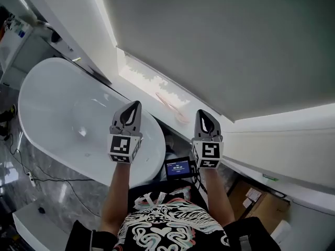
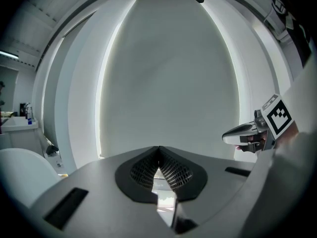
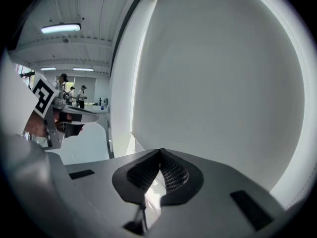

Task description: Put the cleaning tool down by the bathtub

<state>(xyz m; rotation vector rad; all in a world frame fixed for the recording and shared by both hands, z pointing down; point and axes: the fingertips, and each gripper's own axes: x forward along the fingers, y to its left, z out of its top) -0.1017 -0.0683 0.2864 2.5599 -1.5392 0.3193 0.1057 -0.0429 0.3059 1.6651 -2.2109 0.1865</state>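
The white oval bathtub (image 1: 57,114) fills the left of the head view, below and to the left of both grippers. A thin pink long-handled tool (image 1: 172,107) lies on the white window sill (image 1: 141,75) behind the tub, between the two grippers as seen from above. My left gripper (image 1: 133,106) is held up over the tub's right end, shut and empty; its jaws meet at the tip (image 2: 158,150). My right gripper (image 1: 204,116) is beside it, also shut with nothing in it (image 3: 160,152). Neither touches the tool.
A grey roller blind (image 1: 220,41) covers the window ahead. A small device with a blue screen (image 1: 178,167) sits by the tub's near end. A cardboard box (image 1: 261,203) is at the lower right. Cables (image 1: 31,177) run over the marble floor at left.
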